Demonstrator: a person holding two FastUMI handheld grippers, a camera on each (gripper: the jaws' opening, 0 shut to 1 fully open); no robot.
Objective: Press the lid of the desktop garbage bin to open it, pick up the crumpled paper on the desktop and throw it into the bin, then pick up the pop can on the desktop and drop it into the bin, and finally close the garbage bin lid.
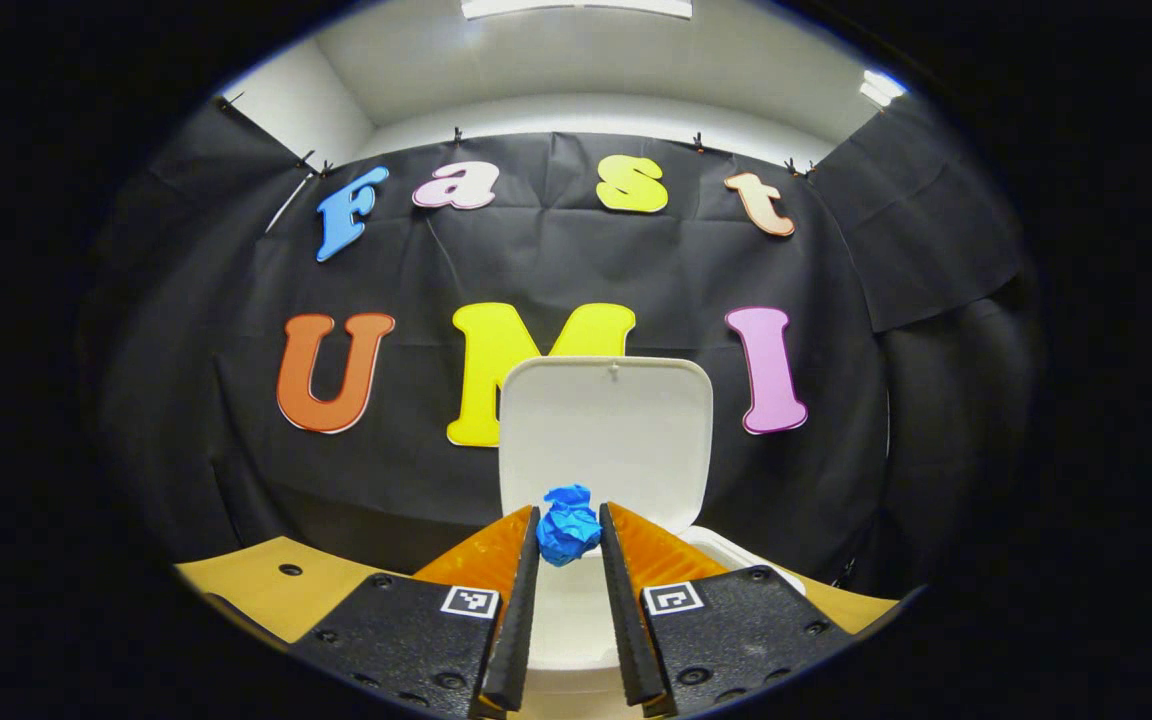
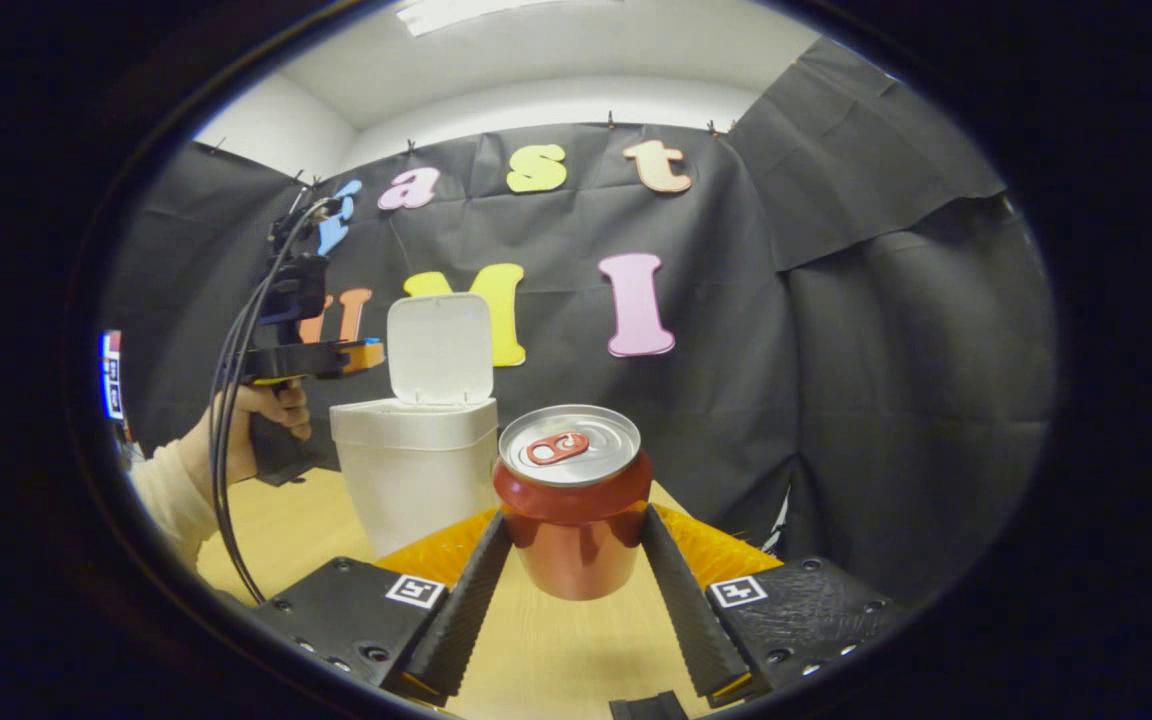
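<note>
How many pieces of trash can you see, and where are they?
2. The blue crumpled paper is pinched in the left tool above the open bin. The red pop can is held by the right tool. Anything inside the bin is hidden.

The left gripper view looks forward from just above the white bin [image 1: 576,620], facing its raised lid [image 1: 606,440] and the booth's back wall. The right gripper view sits low over the wooden table [image 2: 536,650], farther back, facing the same bin [image 2: 414,470] and wall.
</note>
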